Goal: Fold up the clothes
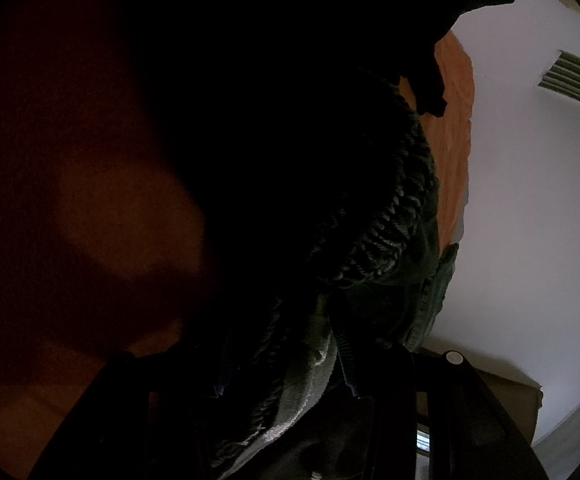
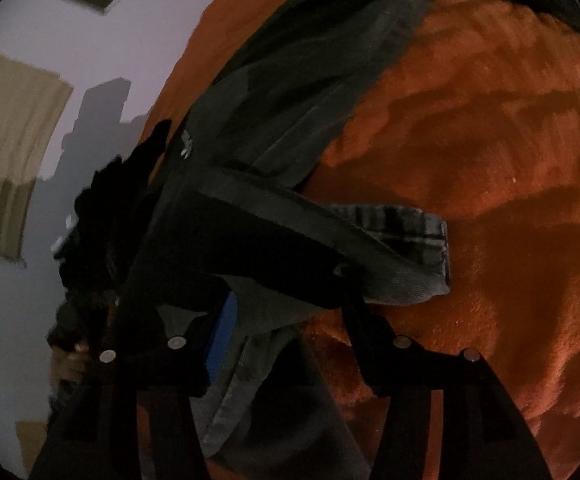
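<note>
Two grippers work over an orange blanket that covers the whole work surface. In the right wrist view a grey garment lies in a long band from the far top edge down to the near left, with a folded end showing a checked lining resting on the blanket just right of centre. The right gripper hangs over the near part of this garment; its jaws stand about half apart, cloth lies in the gap between them, and whether the pads press on that cloth cannot be told. A blue pad shows on the inner face of its left finger. To the left, a dark shape stands against the pale wall; a curtain hangs further left.

The left wrist view is mostly black, filled by close dark cloth. A knitted cuff and grey fabric bunch into the left gripper, whose jaws sit roughly half open with the bunch packed between them, seemingly gripped. The blanket shows as a strip at the far right beside the wall.
</note>
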`<action>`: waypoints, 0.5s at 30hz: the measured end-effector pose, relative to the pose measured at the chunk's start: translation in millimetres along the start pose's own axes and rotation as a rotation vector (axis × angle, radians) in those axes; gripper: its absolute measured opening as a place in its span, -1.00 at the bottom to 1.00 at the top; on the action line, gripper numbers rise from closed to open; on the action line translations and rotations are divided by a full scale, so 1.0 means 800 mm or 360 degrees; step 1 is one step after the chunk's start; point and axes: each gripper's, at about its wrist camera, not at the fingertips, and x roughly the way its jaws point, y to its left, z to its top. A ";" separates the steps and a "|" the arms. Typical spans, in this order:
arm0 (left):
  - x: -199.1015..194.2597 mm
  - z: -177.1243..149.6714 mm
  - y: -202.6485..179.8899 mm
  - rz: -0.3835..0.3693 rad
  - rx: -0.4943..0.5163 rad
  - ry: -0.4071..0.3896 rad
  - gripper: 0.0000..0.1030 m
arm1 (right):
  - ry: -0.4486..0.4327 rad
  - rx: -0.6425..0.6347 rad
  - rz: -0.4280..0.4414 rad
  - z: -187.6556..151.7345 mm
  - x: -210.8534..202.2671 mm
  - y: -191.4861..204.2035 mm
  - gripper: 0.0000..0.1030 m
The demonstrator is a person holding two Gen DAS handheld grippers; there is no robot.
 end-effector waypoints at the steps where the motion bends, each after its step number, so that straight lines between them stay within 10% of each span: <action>1: 0.003 0.001 -0.003 -0.0001 -0.0002 0.0001 -0.14 | 0.0005 0.0037 0.0021 -0.001 -0.003 -0.002 0.12; 5: 0.013 0.002 -0.014 -0.0011 -0.0015 0.0009 -0.14 | 0.0038 0.0120 0.0031 -0.002 -0.012 -0.006 0.33; 12: 0.031 0.005 -0.037 -0.0013 -0.0025 0.0010 -0.13 | -0.0057 -0.0007 -0.0406 0.007 -0.019 -0.015 0.64; 14: 0.036 0.005 -0.044 -0.0008 -0.0018 0.0004 -0.13 | -0.0052 -0.0167 -0.0434 0.012 -0.005 -0.011 0.63; 15: 0.039 0.005 -0.048 -0.0006 -0.0014 0.0003 -0.13 | -0.0031 -0.0235 -0.0395 0.014 0.003 -0.009 0.28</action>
